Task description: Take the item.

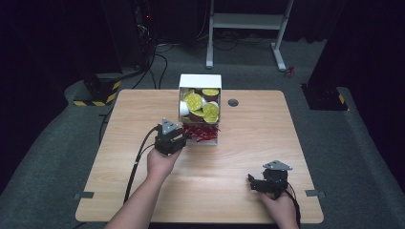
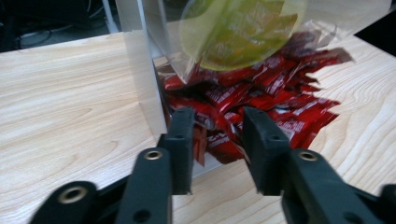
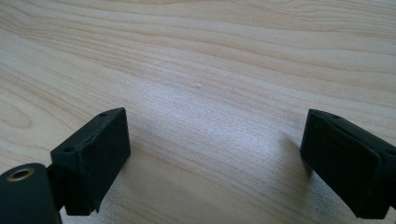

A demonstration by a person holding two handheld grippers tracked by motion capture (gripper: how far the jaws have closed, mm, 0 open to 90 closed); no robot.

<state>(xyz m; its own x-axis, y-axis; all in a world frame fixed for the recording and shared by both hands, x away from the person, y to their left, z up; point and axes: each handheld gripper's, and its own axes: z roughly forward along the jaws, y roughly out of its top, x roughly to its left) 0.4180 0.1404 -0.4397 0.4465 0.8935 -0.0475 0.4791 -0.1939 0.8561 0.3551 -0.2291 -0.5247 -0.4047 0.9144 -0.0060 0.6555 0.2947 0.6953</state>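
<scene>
Two grippers on one wooden table [image 1: 143, 191], high view first. Item: white box [image 1: 199, 82] at the table's far middle, upper section stocked with yellow-lidded cups [image 1: 194, 100], lower front section spilling red sachets [image 1: 203, 132]; contents face the person, seemingly for easy reach. Item: left gripper [image 1: 184, 137], held in the left hand [image 1: 162, 162], forearm angled up from the bottom edge, nose at the sachet section. Item: right gripper [image 1: 253, 183], held low near the table's near right edge, well apart from the box, apparently parked.

Left gripper view. Item: jaws narrowly parted, level with the heap of red sachets [image 2: 261, 98]; tips at the front of the pile, a sachet lying between them, though I cannot tell that it is gripped. Clear divider wall [image 2: 140, 70] just beside the left jaw; one yellow lid [image 2: 238, 32] overhead, blurred.

Right gripper view. Item: right gripper [image 3: 215, 154], jaws spread wide, nothing between them, hovering close over bare wood grain [image 3: 210, 70].
</scene>
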